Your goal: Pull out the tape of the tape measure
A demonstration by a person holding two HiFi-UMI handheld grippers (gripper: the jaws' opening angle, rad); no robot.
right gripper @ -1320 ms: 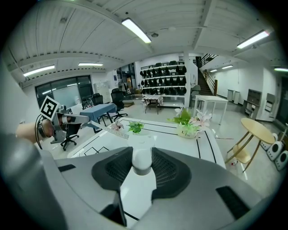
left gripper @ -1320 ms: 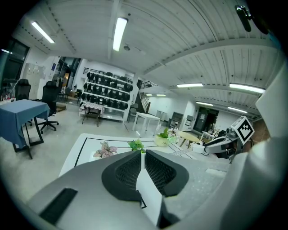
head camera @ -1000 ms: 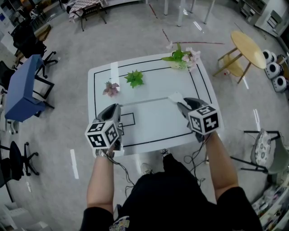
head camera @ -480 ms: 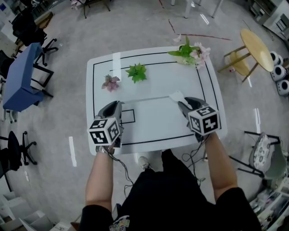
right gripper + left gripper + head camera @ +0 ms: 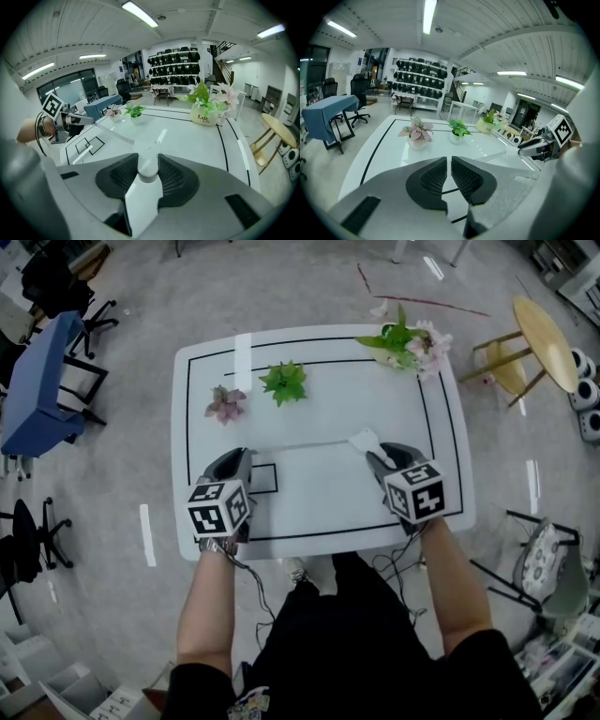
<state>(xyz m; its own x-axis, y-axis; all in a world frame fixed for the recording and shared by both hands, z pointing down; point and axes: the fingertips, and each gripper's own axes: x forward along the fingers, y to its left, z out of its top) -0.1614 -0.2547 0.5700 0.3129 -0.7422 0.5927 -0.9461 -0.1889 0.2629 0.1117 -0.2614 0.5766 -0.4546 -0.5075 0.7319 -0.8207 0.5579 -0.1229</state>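
A white tape measure body is gripped between the jaws of my right gripper above the table's right half. In the right gripper view the body fills the gap between the pads. The tape stretches as a thin pale strip leftward across the white table to my left gripper. That gripper's jaws stand almost together, with the tape's end hidden between them. The tape runs to the left gripper's tip, and the tape leads off to the right gripper.
A pink plant, a green plant and a flower pot stand along the table's far side. A black rectangle outline is drawn near the left gripper. A round wooden table stands right, a blue table left.
Both grippers and the stretched tape keep their places on the table. Only the head view has drifted, so the table sits a little higher in the frame.
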